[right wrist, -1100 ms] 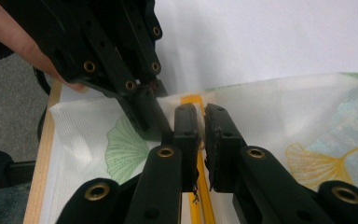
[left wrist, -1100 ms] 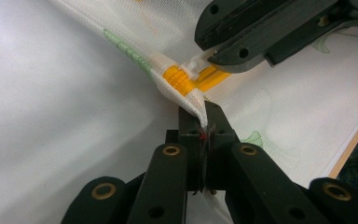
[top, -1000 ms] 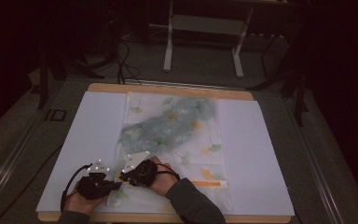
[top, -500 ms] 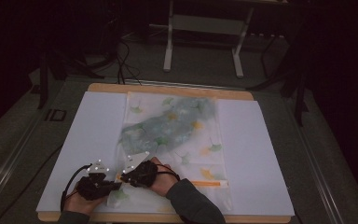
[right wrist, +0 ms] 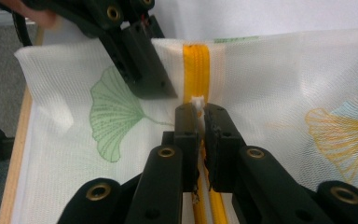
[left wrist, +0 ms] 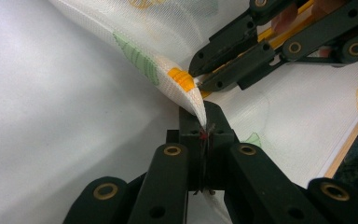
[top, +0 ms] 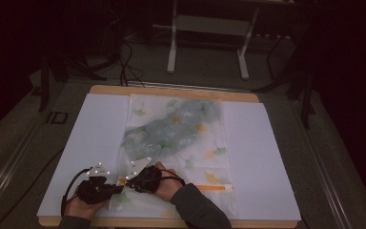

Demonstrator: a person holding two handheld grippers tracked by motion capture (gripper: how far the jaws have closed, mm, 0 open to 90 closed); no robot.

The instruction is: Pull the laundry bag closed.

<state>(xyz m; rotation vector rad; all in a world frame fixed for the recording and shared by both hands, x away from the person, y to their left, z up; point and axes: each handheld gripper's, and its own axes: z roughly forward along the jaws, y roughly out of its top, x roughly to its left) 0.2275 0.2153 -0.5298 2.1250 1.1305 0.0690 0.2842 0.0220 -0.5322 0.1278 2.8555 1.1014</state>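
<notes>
Now corner of white mesh laundry bag with ginkgo-leaf print (left wrist: 177,70) is pinched by left gripper (left wrist: 204,133); small white zipper pull (right wrist: 197,101) on orange zipper is clamped by right gripper (right wrist: 201,122).

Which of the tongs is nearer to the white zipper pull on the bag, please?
Right. The right tongs pinch the zipper pull; the left tongs grip the bag beside it.

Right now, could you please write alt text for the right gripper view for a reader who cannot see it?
The right gripper is shut on a small white zipper pull on the yellow zipper of a white mesh bag printed with green and yellow leaves. The left gripper pinches the bag's edge just beside it.
</notes>
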